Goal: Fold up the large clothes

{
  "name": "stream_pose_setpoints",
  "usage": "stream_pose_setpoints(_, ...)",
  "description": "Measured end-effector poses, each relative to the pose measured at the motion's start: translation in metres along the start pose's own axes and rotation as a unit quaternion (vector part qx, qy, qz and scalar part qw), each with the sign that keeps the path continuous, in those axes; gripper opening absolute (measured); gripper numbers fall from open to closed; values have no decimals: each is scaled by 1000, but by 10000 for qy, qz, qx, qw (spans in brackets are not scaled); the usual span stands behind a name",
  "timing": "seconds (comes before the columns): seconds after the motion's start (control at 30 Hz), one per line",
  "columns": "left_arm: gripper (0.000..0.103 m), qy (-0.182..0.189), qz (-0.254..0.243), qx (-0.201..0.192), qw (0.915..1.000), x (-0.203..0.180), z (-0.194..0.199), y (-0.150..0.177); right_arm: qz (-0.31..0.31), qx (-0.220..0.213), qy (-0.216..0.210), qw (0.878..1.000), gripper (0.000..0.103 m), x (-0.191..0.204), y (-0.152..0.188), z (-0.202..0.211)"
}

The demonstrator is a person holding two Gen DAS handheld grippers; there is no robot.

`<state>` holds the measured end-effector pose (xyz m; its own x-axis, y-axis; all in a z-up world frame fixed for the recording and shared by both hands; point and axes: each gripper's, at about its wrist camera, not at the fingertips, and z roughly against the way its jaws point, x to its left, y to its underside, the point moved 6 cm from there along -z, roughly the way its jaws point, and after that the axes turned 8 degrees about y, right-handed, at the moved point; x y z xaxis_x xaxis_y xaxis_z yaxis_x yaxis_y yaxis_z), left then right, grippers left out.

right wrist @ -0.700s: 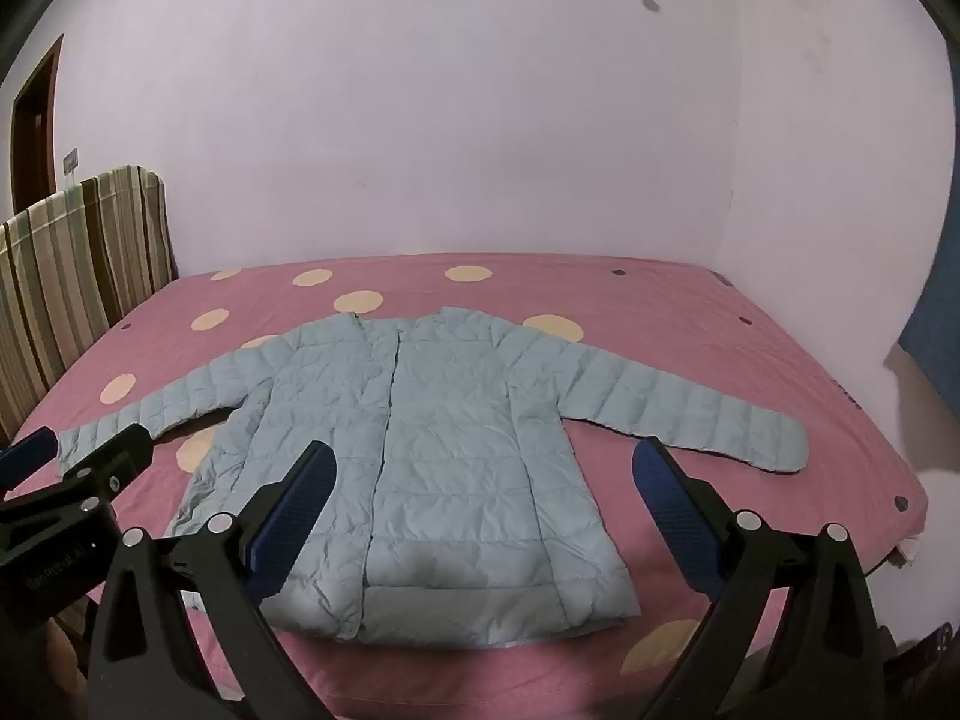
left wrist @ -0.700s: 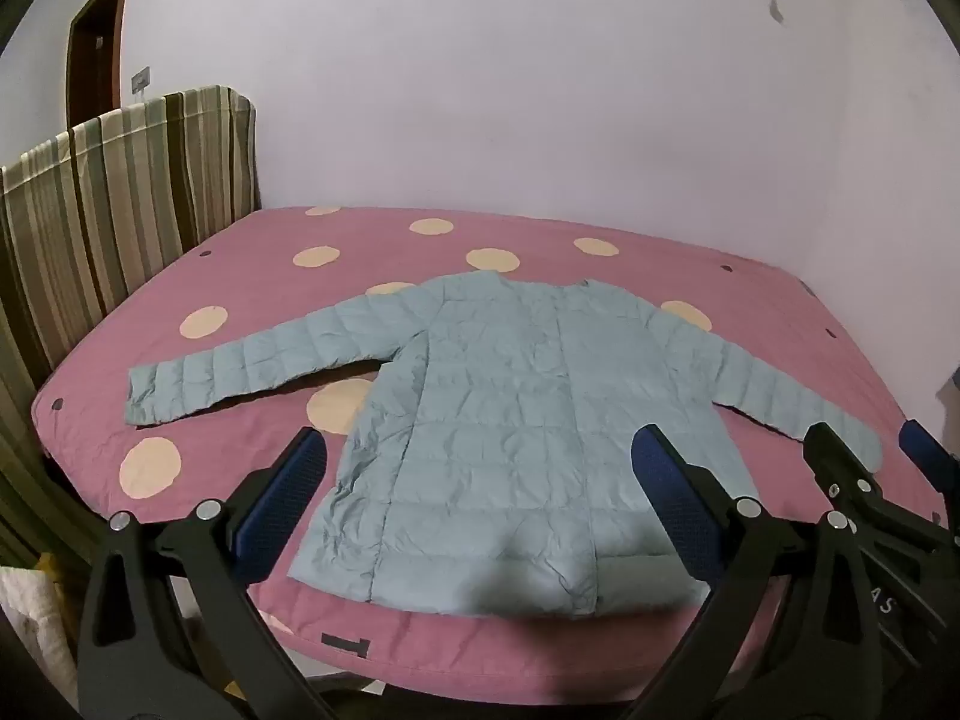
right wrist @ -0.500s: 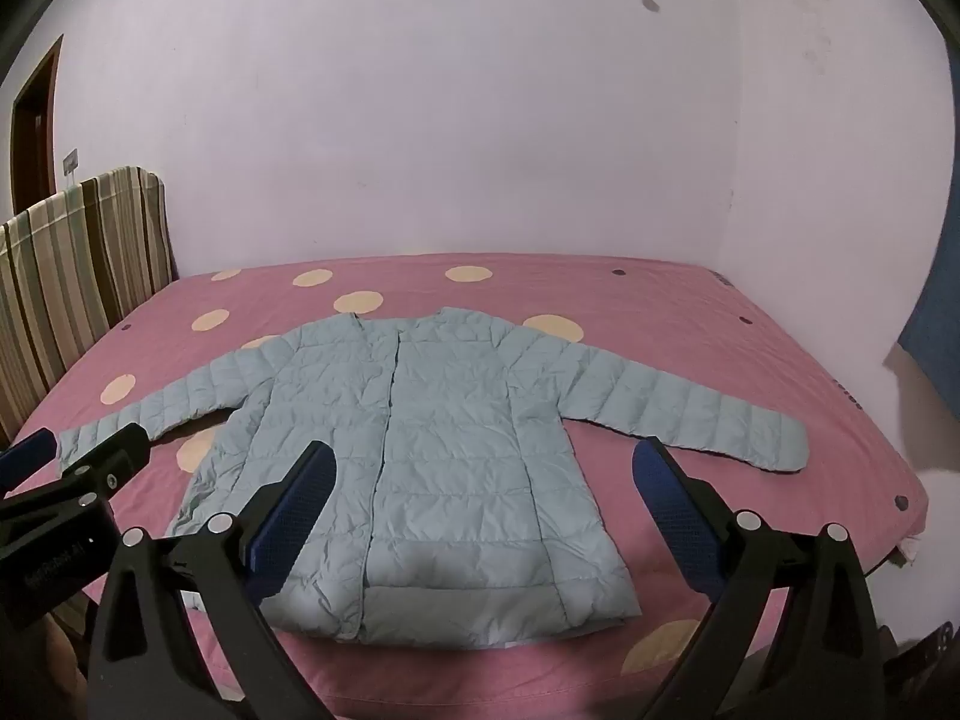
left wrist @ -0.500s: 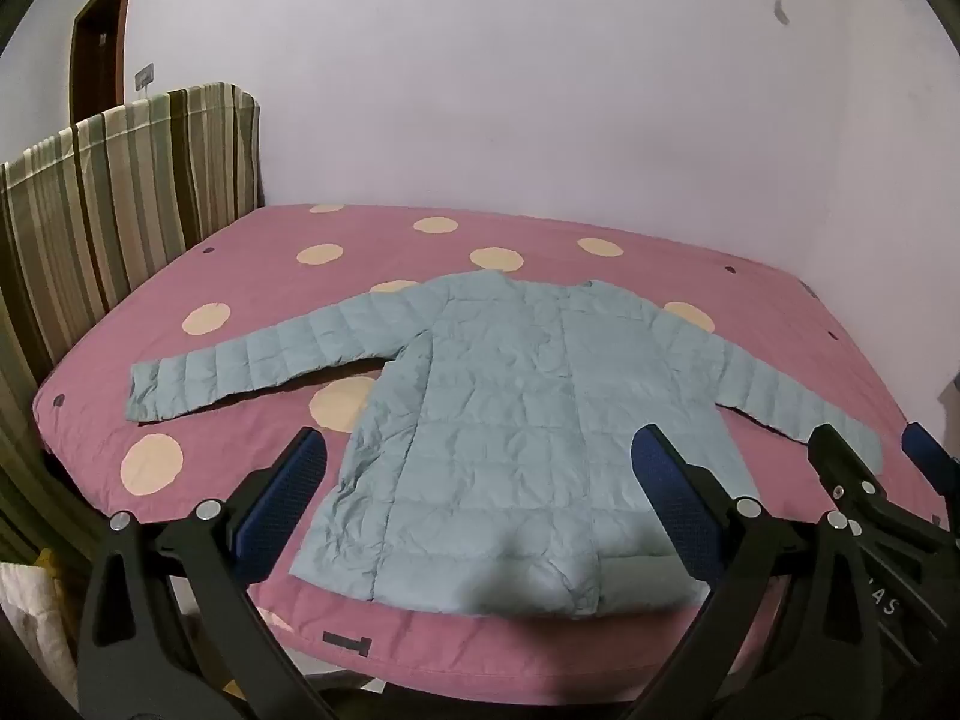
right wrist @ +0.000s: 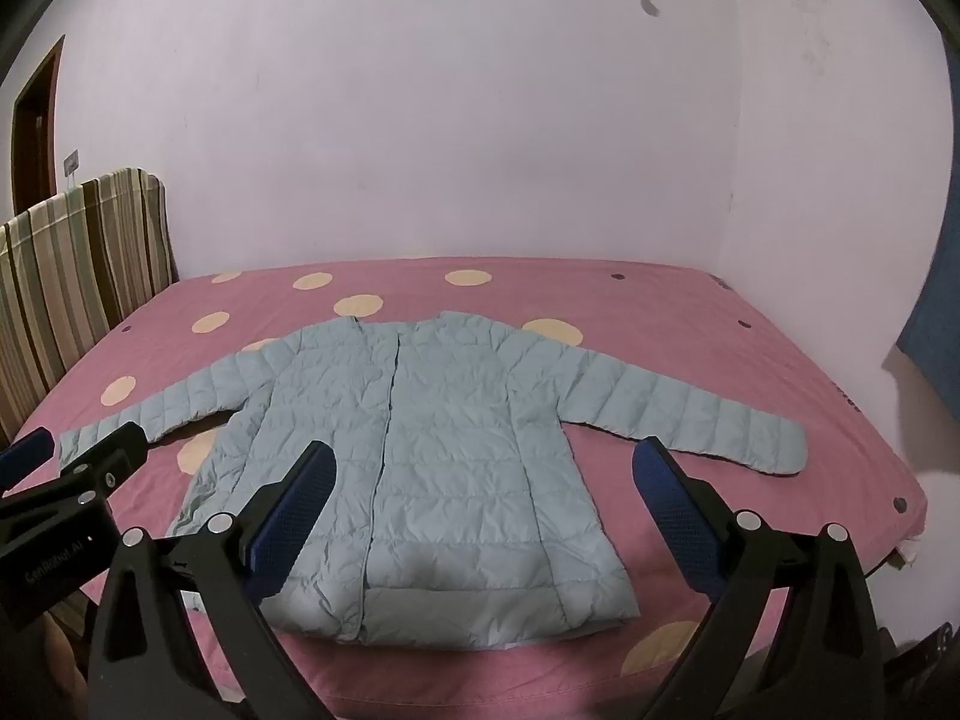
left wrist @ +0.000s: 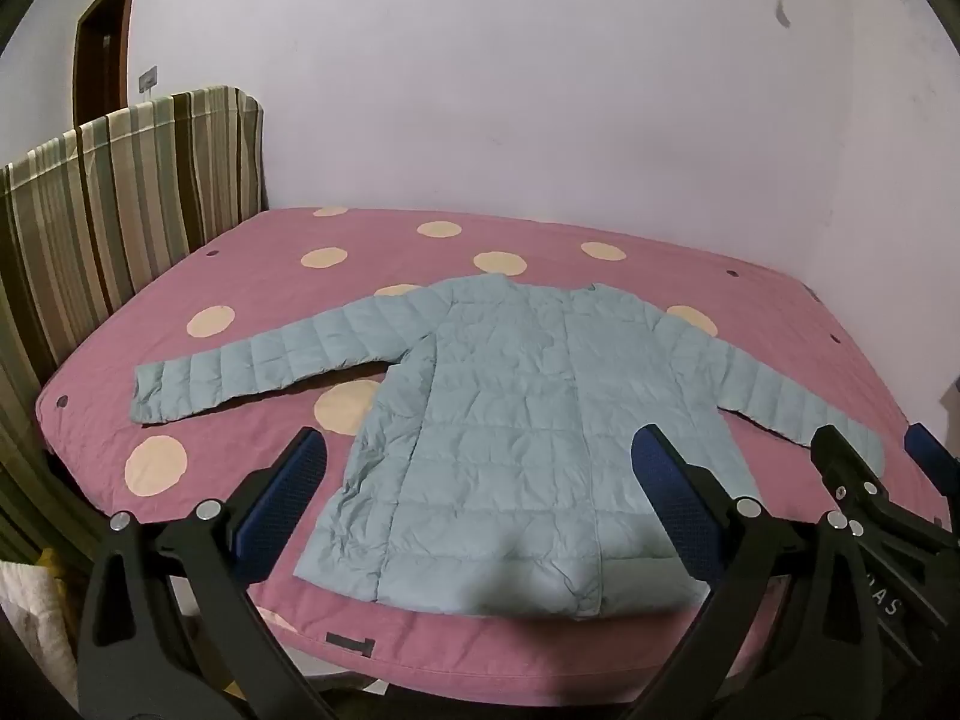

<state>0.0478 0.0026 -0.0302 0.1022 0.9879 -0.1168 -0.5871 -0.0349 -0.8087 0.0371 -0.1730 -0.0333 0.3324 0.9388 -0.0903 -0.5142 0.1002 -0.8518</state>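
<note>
A light blue quilted jacket [left wrist: 516,420] lies flat and spread out on the pink bed, front up, both sleeves stretched sideways; it also shows in the right wrist view [right wrist: 432,456]. Its hem lies near the bed's front edge. My left gripper [left wrist: 477,495] is open and empty, held above the hem's left half. My right gripper [right wrist: 480,495] is open and empty, above the hem's right half. Each gripper shows at the edge of the other's view.
The pink bed [left wrist: 252,300] with cream dots fills the room's corner [right wrist: 720,348]. A striped headboard [left wrist: 120,192] stands at the left. Pale walls rise behind and at the right. A dark blue cloth [right wrist: 936,300] hangs at the far right.
Both views have shifted only slightly; the left gripper has drifted a little. The jacket has not moved and both grippers stay open.
</note>
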Motion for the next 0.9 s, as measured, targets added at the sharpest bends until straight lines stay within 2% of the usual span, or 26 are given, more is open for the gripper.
stream_pose_setpoints(0.9, 101, -43, 97, 11, 9999, 3, 1, 1, 13, -8, 4, 10000, 98, 2, -2, 2)
